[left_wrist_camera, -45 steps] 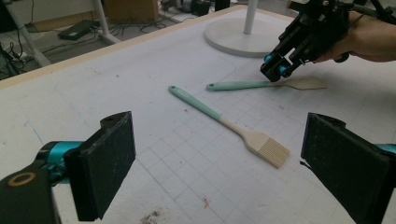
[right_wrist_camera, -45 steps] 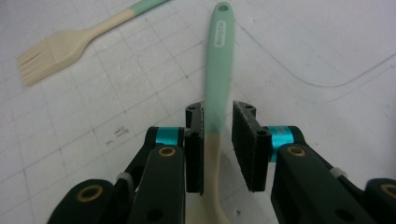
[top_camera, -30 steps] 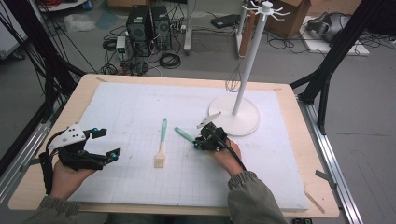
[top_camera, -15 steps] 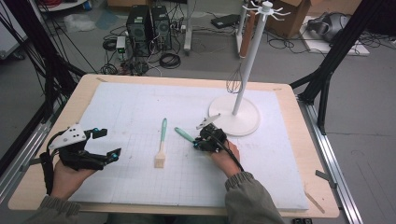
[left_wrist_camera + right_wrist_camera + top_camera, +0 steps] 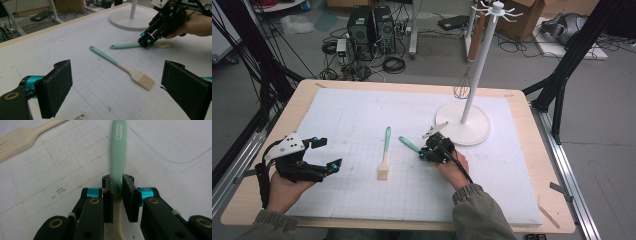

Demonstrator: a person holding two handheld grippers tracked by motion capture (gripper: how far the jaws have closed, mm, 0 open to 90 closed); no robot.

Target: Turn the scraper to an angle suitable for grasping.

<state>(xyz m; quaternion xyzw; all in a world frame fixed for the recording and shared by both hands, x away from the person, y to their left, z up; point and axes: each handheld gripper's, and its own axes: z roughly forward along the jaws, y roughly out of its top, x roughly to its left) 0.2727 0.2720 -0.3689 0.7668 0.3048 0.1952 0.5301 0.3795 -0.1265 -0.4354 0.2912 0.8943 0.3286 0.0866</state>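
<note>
Jaws of the right gripper (image 5: 428, 150) stand narrow, closed around the handle of a mint-green spatula (image 5: 118, 150); in the right gripper view the two black pads press the handle from both sides, where the green grip meets the cream neck, and the green end runs away toward twelve o'clock, with lettering on it too blurred to read. In the high view this spatula (image 5: 409, 144) lies just right of the white mat's (image 5: 362, 115) middle, its handle tip pointing to about ten o'clock from the gripper, flat on the mat or close to it; whether it is lifted I cannot tell. The left gripper view shows its cream blade (image 5: 163, 45) lying behind the right gripper (image 5: 147, 41). At about nine o'clock from the spatula, near but apart, lies a pastry brush (image 5: 385, 157) with a green handle and cream bristles, the bristles toward six o'clock. The left gripper (image 5: 324, 155) rests at the mat's left edge, at roughly nine o'clock from the brush and well apart from it, its jaws wide with nothing between them. A white stand (image 5: 467, 125) with a round base sits at about one o'clock from the right gripper, just beside it, and a whisk (image 5: 461, 86) hangs close by its pole.
</note>
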